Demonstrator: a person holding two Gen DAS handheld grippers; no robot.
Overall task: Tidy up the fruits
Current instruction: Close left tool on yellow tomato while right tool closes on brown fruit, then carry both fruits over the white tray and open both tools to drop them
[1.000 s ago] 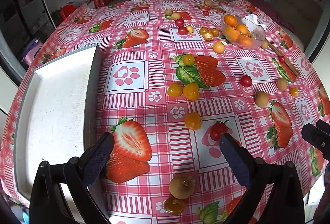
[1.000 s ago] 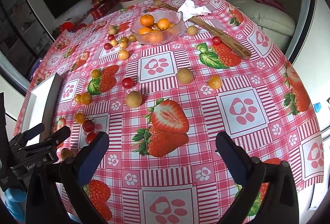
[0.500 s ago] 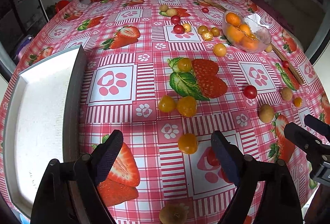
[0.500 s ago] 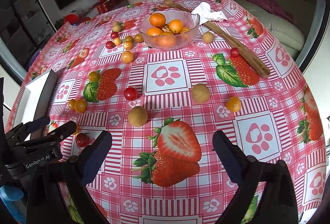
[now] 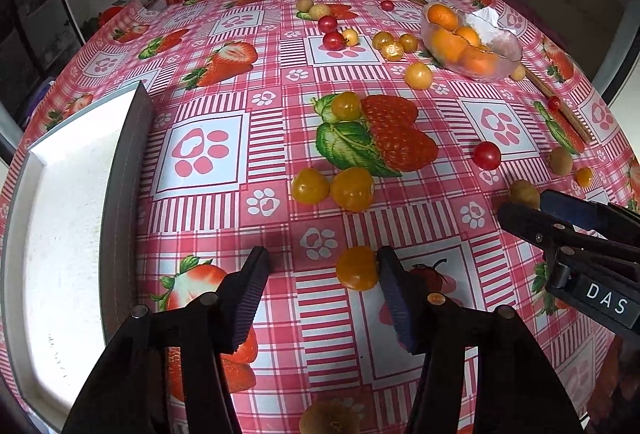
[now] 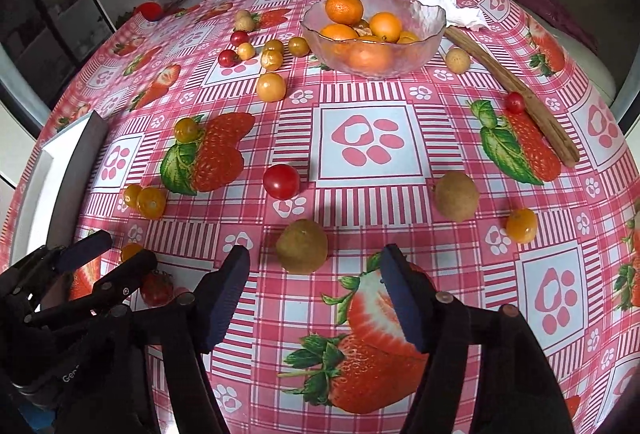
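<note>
Beside the white tray (image 5: 60,218), on its bowl-facing side, the left gripper (image 5: 320,266) points down at a yellow cherry tomato (image 5: 357,268); its jaws are closing, with the tomato lying against the right-hand finger and the other finger clear of it, so nothing is clamped yet. Farther from the tray, the right gripper (image 6: 314,270) is closing too, around a brown longan-like fruit (image 6: 302,246) that sits between its fingertips, slightly toward the left one; whether either pad touches it yet is hard to judge through the fisheye bend. This looks like the pick-up step of sorting, both hands taking one fruit each. Many more fruits lie loose between the tray and the glass bowl (image 6: 424,30) of oranges. Next, each closure likely needs centring so the round fruit does not squirt sideways, then a lift toward the tray.
</note>
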